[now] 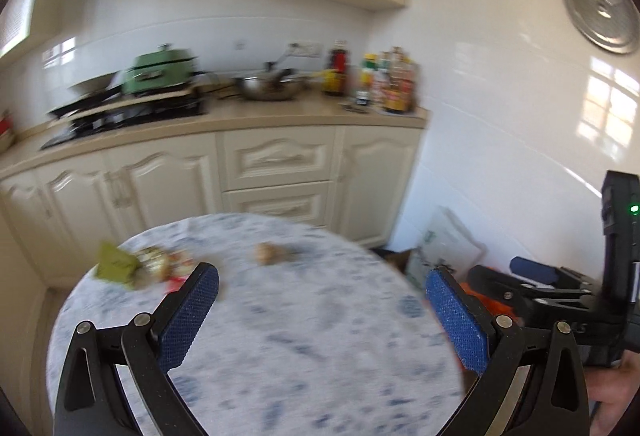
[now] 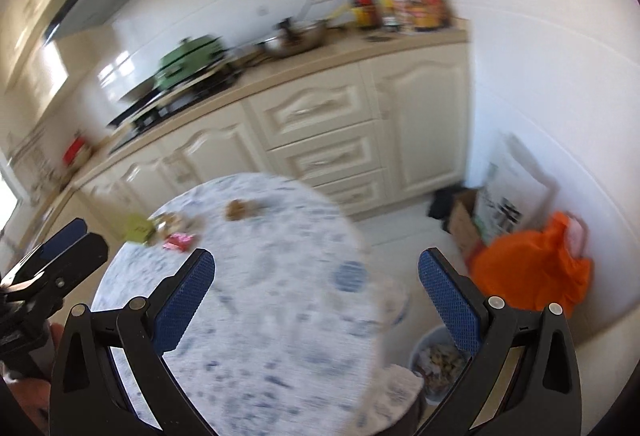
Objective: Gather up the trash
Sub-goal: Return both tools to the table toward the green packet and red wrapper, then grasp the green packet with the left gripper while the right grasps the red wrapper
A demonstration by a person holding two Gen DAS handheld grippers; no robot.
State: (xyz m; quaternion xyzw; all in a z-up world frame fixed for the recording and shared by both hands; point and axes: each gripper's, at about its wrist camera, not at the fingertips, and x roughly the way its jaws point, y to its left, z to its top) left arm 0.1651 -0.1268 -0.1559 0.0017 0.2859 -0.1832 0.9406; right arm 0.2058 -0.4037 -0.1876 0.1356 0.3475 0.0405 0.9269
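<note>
Both the left gripper [image 1: 322,310] and right gripper [image 2: 316,294] are hanging wide and empty over the worktop [image 1: 304,336]. The wrappers [image 1: 136,266] and crumpled scrap [image 1: 268,254] are lying uncollected at its far side; the bin [image 2: 434,366] is waiting on the floor.

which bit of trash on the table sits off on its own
The small brown crumpled lump, alone near the far edge of the round blue-and-white table. The yellow-green wrapper, shiny gold wrapper and pink-red wrapper cluster together at the left.
</note>
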